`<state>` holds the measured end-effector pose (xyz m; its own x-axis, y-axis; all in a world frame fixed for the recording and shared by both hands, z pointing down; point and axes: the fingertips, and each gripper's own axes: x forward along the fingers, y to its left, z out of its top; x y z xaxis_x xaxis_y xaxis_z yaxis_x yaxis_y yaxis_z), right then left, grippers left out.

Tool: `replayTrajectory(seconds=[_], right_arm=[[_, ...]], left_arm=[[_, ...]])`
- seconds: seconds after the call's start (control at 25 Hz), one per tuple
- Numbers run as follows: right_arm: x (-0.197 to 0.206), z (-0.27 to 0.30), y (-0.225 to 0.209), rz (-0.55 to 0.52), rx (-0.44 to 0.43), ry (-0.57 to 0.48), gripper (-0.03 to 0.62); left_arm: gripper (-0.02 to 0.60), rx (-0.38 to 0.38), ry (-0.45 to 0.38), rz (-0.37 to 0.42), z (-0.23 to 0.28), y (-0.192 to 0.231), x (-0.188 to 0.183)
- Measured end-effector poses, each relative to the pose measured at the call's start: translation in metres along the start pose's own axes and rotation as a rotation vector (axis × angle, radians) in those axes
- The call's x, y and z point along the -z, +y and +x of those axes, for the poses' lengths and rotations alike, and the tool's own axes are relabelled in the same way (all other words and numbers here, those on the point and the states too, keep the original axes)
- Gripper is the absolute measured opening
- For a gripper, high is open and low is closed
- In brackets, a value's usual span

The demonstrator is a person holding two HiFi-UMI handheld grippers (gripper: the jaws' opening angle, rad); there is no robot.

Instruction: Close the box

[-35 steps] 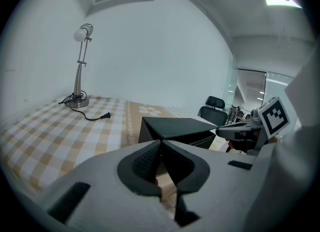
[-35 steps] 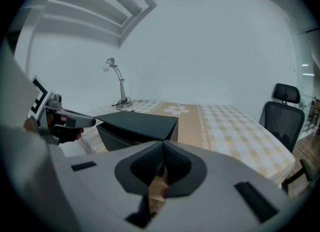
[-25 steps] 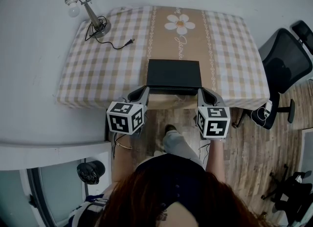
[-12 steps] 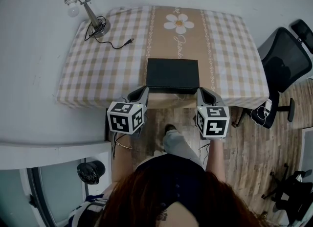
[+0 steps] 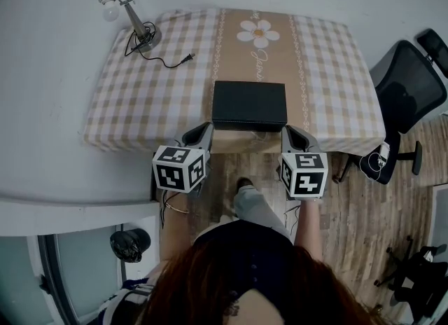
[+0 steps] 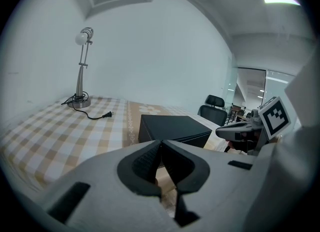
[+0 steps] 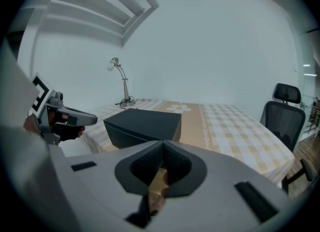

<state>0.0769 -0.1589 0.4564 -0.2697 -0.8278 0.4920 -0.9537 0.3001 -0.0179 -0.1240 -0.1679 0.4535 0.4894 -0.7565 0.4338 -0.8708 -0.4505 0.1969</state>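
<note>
A black box (image 5: 250,104) sits near the front edge of the checked table, its lid lying flat on it. In the left gripper view the box (image 6: 172,127) is just beyond my left gripper (image 6: 160,142), whose jaws meet with nothing between them. My right gripper (image 7: 162,143) is also shut and empty, and the box (image 7: 142,122) is ahead of it and to the left. From the head view, the left gripper (image 5: 204,128) and right gripper (image 5: 290,130) hover at the box's two front corners, slightly short of it.
A desk lamp (image 5: 126,12) stands at the table's far left corner, its cord and plug (image 5: 171,61) trailing on the cloth. A daisy-print runner (image 5: 257,33) crosses the middle. An office chair (image 5: 409,82) stands to the right on the wooden floor.
The box lid, tilted up earlier, has come down flat onto the box. Both grippers stay near the front edge, still shut.
</note>
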Motion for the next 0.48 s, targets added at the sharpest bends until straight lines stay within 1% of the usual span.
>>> replayTrajectory(seconds=[0.2,0.48], right_arm=[[-0.002,-0.008,0.012,-0.005,-0.033,-0.024,0.017],[-0.007,-0.022,0.024,-0.016,-0.038,-0.065,0.017]], left_arm=[[0.029,-0.001,-0.014,0.003,-0.012,-0.003,0.0],[0.029,0.002,-0.039,0.01,-0.03,-0.008,0.001]])
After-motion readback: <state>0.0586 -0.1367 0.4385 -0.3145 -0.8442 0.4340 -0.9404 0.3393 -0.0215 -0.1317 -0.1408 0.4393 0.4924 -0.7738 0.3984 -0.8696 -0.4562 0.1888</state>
